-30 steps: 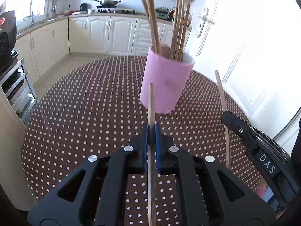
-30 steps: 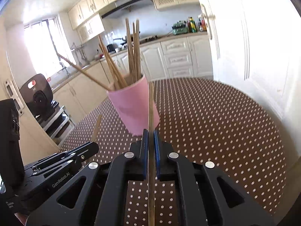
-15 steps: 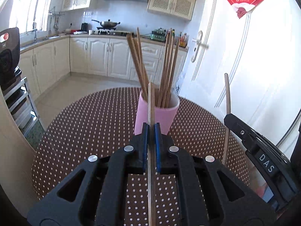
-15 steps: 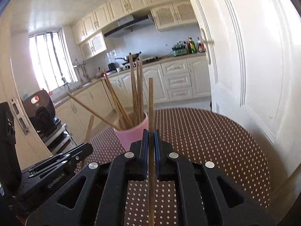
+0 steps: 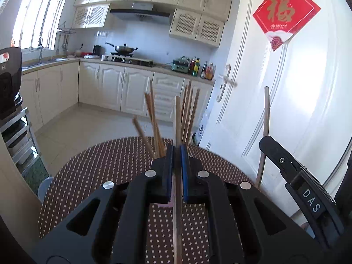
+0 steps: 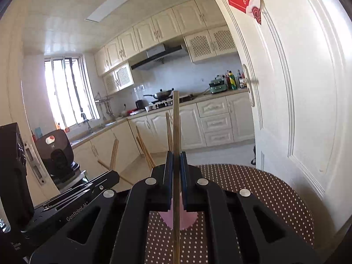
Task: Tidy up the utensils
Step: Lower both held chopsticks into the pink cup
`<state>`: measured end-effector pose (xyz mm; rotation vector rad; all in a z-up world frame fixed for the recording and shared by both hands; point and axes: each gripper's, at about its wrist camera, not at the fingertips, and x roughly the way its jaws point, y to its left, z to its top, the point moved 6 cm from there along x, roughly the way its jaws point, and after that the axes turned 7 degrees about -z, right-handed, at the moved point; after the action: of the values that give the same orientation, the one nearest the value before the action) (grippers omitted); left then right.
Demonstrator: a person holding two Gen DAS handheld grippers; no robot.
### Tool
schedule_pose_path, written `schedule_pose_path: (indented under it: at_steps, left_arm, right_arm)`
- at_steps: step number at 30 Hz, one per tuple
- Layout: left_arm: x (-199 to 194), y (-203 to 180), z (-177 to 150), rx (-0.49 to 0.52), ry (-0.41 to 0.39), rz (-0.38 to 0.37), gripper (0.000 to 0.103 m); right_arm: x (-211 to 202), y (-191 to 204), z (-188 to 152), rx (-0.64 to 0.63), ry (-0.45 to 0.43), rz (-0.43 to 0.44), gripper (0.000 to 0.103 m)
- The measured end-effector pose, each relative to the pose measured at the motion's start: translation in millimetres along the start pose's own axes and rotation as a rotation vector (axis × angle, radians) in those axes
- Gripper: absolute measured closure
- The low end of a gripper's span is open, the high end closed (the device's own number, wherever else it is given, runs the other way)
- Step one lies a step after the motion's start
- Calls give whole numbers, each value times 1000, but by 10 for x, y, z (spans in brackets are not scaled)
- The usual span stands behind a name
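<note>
Left wrist view: the left gripper [image 5: 176, 154] is seen clamped tight on a single wooden chopstick [image 5: 177, 118], which is held upright between the blue-lined jaws and runs down through the gripper body to the bottom edge of the frame. Behind the jaws, a bundle of chopsticks [image 5: 187, 112] is seen fanning upward from a holder that is almost wholly hidden by the gripper; only a sliver of pink is glimpsed beneath the jaws. The round table [image 5: 92, 167], covered in a brown cloth with white dots, is spread below. At the right edge, the right gripper [image 5: 267, 142] is caught from the side, a second chopstick [image 5: 266, 110] rising from its tip against the white door [image 5: 308, 110]. A red diamond-shaped decoration [image 5: 286, 15] is hung high on that door, and cream kitchen cabinets [image 5: 114, 85] are lined along the far wall.

Right wrist view: the right gripper [image 6: 176, 155] is shown closed fast on its own chopstick [image 6: 176, 118], likewise held upright. The pink cup [image 6: 186, 219] is partly seen just under the jaws, standing on the dotted table [image 6: 264, 198], with several chopsticks [image 6: 144, 147] leaning out of it to the left. The left gripper [image 6: 115, 175] is seen at lower left, its chopstick [image 6: 114, 154] pointing up. A wok [image 6: 162, 94] is seen on the distant stove.
</note>
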<state>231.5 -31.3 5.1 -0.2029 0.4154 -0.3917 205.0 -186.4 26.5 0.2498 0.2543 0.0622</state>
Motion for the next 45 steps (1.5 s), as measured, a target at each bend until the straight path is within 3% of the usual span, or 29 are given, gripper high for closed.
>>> schedule_pose_path:
  at_steps: [13,24,41,45]
  left_arm:
    - [187,-224,450,48,-120,12,95]
    - [400,-65,743,24,-215,82,95]
    - [513,111,1083,19,-286,123,95]
    - [603,135,1043,21,-265,136,95]
  right_arm:
    - [168,-57,365,39,-149,41,98]
    - [451,-80,549,79,-244,61,98]
    - [853,3,607,67,-279,70,98]
    - [935,25,561,50,-274,61,98]
